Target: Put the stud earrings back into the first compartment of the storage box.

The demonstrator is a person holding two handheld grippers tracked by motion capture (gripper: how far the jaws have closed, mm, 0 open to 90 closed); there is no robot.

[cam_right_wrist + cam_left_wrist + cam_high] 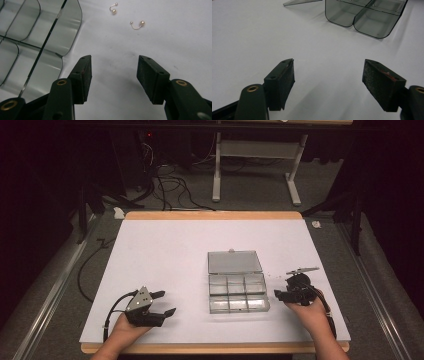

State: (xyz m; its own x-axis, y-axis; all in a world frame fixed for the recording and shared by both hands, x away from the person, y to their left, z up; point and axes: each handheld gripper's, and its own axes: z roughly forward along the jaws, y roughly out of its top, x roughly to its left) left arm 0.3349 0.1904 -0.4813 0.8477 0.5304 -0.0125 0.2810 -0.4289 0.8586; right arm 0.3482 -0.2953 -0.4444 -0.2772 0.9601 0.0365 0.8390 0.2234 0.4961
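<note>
A clear plastic compartment box (238, 292) lies open in the middle of the white table, its lid (235, 262) folded back flat on the far side. Two small pearl earrings (113, 8) (137, 24) lie on the table beside the box, ahead of my right gripper (114, 58). That gripper (278, 295) sits just right of the box; its jaws are apart with only bare table between them. My left gripper (167, 302) rests at the front left, open and empty, pointing toward the box (362, 17).
The white table top (165, 245) has a wooden front edge close to both hands. Beyond the far edge are cables and a table frame (255, 165) on the floor. The box compartments (50, 37) look empty.
</note>
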